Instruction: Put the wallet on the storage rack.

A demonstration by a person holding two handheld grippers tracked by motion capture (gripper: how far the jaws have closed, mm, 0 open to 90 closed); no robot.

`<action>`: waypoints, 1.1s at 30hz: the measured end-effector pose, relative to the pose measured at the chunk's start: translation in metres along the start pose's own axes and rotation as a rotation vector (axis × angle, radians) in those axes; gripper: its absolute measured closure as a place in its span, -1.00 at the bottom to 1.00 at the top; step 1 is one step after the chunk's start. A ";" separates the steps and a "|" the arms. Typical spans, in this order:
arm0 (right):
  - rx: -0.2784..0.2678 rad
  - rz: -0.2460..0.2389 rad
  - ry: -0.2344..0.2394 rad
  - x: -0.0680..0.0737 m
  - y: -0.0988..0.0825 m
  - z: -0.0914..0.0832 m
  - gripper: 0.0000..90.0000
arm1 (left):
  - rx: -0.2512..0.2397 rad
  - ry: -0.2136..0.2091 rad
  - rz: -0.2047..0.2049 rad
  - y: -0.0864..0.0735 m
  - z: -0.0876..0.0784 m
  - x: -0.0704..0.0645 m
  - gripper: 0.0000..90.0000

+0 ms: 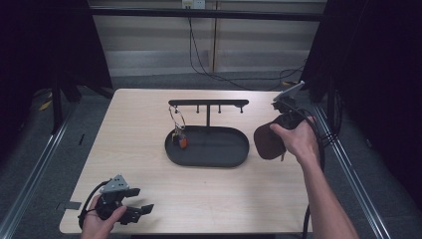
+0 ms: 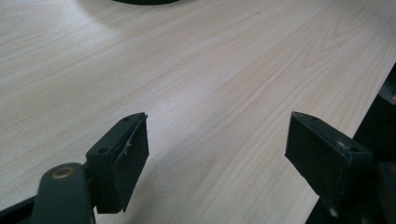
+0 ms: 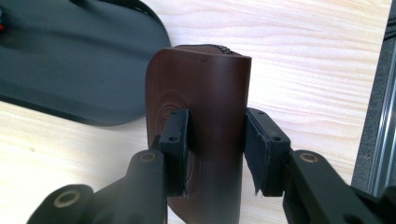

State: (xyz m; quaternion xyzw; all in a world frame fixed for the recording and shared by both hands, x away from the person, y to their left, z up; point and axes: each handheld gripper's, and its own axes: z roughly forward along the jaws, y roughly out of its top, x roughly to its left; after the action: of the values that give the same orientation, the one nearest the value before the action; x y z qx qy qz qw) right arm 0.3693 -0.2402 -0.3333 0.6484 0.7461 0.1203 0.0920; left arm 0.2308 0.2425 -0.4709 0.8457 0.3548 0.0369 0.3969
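A brown leather zip pouch [image 3: 205, 107] stands on edge between the jaws of my right gripper [image 3: 215, 149], which is shut on it. In the high view the pouch [image 1: 267, 142] is just right of the black oval tray [image 1: 219, 149], and the right gripper [image 1: 287, 119] is above it in the person's hand. A black T-shaped stand [image 1: 208, 104] rises from the tray, with a key ring and orange tag [image 1: 179, 135] hanging from its left hook. My left gripper [image 1: 140, 200] rests open near the table's front left corner, with bare wood between its jaws [image 2: 215, 140].
The light wooden table [image 1: 149, 164] ends in metal rails on both sides. The tray's dark edge [image 3: 70, 60] lies close to the left of the pouch. Cables run along the floor behind the table.
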 end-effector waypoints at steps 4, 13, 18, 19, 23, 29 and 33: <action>-0.002 -0.007 0.010 0.007 0.004 -0.003 0.38 | 0.004 -0.003 0.001 0.000 0.000 0.000 -0.53; 0.008 -0.050 0.026 0.030 0.015 -0.003 0.38 | 0.004 0.002 0.007 0.000 0.000 0.000 -0.52; 0.007 -0.067 0.036 0.042 0.021 -0.002 0.38 | 0.006 0.001 0.008 0.000 -0.001 0.000 -0.53; 0.007 -0.074 0.044 0.044 0.022 -0.002 0.38 | 0.007 0.001 0.008 0.000 0.000 0.000 -0.52; 0.009 -0.084 0.058 0.051 0.024 0.001 0.38 | 0.007 0.002 0.004 0.000 0.001 0.000 -0.53; 0.005 -0.082 0.113 0.063 0.026 0.013 0.38 | 0.010 0.001 0.001 0.001 0.000 0.001 -0.52; 0.006 -0.077 0.140 0.067 0.026 0.021 0.38 | 0.011 -0.001 0.004 0.000 0.000 0.001 -0.52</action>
State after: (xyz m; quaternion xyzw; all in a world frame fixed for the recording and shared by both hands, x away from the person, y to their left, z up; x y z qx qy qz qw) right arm 0.3904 -0.1689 -0.3439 0.6096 0.7754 0.1595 0.0422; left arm 0.2317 0.2431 -0.4706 0.8485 0.3534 0.0354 0.3923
